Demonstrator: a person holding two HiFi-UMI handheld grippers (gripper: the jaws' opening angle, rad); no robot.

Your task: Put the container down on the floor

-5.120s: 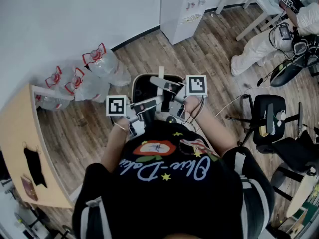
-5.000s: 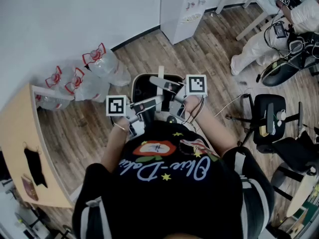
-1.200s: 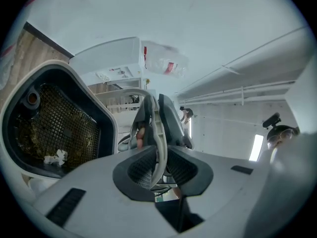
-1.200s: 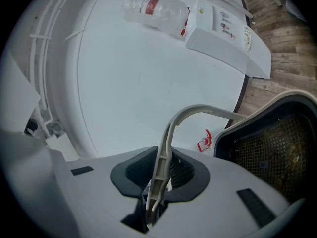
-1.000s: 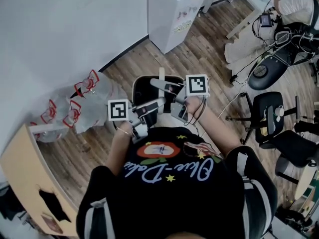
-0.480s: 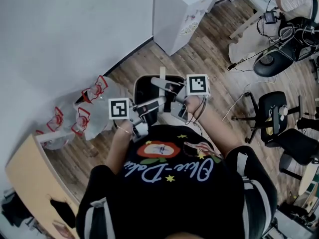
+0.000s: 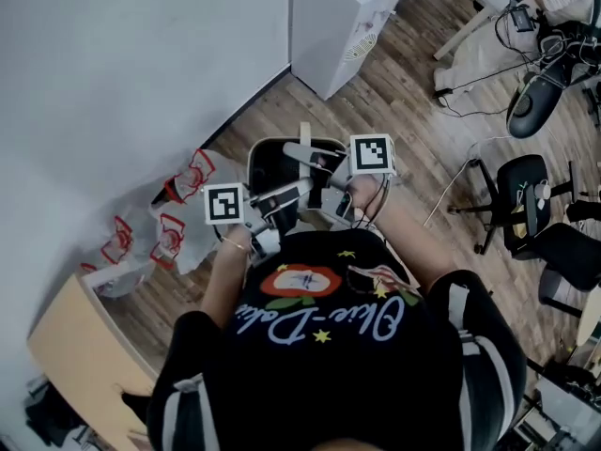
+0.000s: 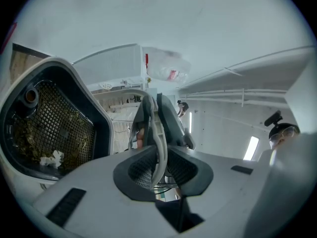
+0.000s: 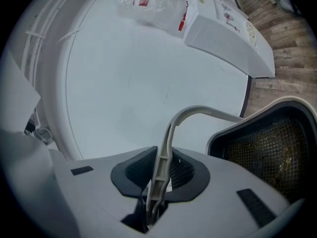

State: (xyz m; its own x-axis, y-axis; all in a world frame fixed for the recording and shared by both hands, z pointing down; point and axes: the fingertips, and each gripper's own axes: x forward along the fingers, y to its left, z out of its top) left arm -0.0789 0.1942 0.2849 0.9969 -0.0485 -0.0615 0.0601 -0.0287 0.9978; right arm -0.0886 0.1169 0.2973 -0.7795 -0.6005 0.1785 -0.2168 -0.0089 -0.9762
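Note:
I hold a black container [image 7: 270, 165] with a pale grey rim in the air, in front of the person's chest, above the wooden floor. Both grippers grasp its thin grey handle [image 7: 302, 150]. The left gripper [image 7: 285, 197] comes in from the left, the right gripper [image 7: 321, 165] from the right. In the left gripper view the left gripper [image 8: 158, 166] is shut on the handle [image 8: 157, 133], and the container's mesh inside [image 8: 49, 128] holds bits of debris. In the right gripper view the right gripper [image 9: 159, 175] is likewise shut on the handle [image 9: 166, 143], with the container [image 9: 267, 148] at the right.
Several big water bottles with red handles [image 7: 178, 228] lie on the floor by the white wall at the left. A white water dispenser [image 7: 343, 17] stands behind the container. A wooden tabletop [image 7: 89, 346] is at the lower left. An office chair [image 7: 535, 205] and cables are at the right.
The view has swung: bottles and dispenser have shifted in the picture, and the tabletop has slid down-left. Both grippers keep the same hold on the handle, container still off the floor.

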